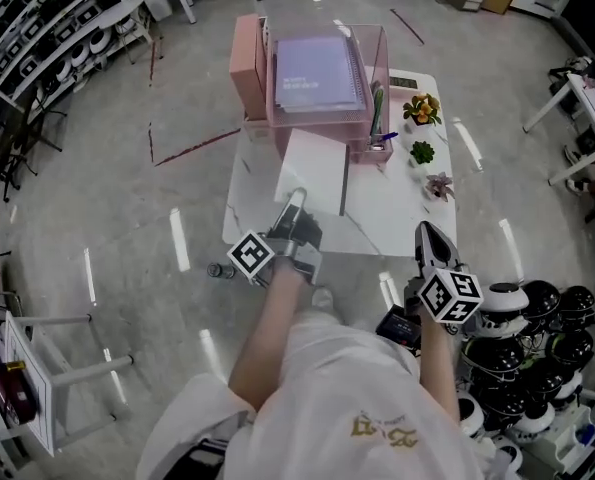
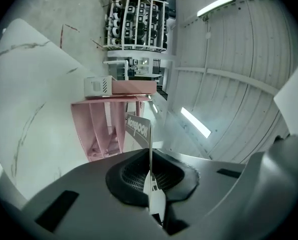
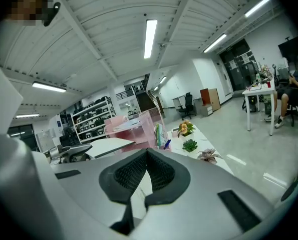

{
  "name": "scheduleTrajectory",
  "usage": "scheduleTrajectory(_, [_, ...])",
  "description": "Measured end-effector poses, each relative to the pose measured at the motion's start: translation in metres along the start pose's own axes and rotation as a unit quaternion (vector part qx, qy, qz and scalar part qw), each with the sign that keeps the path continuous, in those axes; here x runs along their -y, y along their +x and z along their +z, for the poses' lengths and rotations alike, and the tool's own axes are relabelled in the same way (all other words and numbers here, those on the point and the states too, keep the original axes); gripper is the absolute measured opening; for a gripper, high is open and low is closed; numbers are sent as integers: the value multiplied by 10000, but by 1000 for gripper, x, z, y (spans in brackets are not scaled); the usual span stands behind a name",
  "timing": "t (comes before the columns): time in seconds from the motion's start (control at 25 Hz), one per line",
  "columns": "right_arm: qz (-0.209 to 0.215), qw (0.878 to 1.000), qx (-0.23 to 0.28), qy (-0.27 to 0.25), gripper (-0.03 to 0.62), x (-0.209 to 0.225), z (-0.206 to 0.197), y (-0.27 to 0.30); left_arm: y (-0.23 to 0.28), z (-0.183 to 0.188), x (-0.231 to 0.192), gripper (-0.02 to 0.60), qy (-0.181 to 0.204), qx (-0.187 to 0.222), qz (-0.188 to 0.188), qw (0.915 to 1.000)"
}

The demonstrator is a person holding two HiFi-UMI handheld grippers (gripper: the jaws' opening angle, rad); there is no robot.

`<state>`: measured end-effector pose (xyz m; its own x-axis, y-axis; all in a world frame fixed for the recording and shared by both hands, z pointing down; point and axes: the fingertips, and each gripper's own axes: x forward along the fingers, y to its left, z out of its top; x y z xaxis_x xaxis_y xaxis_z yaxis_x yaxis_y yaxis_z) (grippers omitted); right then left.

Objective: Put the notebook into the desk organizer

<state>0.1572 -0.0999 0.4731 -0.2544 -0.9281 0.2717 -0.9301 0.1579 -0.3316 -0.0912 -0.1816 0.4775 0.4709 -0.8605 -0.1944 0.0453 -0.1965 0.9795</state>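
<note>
A white notebook (image 1: 313, 171) is held tilted over the near half of the white marble table (image 1: 397, 208). My left gripper (image 1: 295, 206) is shut on its near edge. In the left gripper view the thin notebook (image 2: 137, 130) runs edge-on between the pads of the left gripper (image 2: 150, 151). The pink desk organizer (image 1: 377, 48) stands at the table's far end, also visible beyond the jaws (image 2: 103, 129); a purple notebook (image 1: 319, 73) lies on top of it. My right gripper (image 1: 427, 238) hovers at the table's near right corner, shut and holding nothing (image 3: 147, 151).
Pens (image 1: 377, 128) stand in the organizer's right front compartment. Three small potted plants (image 1: 422, 108) (image 1: 422, 152) (image 1: 439, 185) line the table's right edge. Helmets (image 1: 537, 318) are piled on the floor at right. Shelving (image 1: 47, 28) stands at far left.
</note>
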Motion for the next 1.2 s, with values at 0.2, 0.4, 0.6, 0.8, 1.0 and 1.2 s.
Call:
scheduleTrajectory(0.2, [-111, 9999, -2, 1, 11, 3, 7, 12, 14, 9, -12, 28, -271, 30, -15, 9996])
scheduleTrajectory(0.4, [-154, 9999, 12, 1, 11, 8, 12, 23, 23, 16, -24, 28, -287, 60, 67, 9995])
scheduleTrajectory(0.6, [-141, 9999, -58, 21, 11, 15, 9, 35, 30, 22, -41, 28, -285, 104, 191, 9994])
scheduleTrajectory(0.8, [-30, 9998, -163, 63, 11, 18, 2, 58, 35, 27, -61, 27, -349, 168, 340, 9987])
scheduleTrajectory(1.0, [141, 9995, -265, 42, 11, 12, 0, 77, 40, 31, -75, 26, -412, 229, 515, 9976])
scheduleTrajectory(1.2, [194, 9990, -384, 75, 11, 11, -8, 86, 50, 36, -85, 26, -448, 299, 577, 9969])
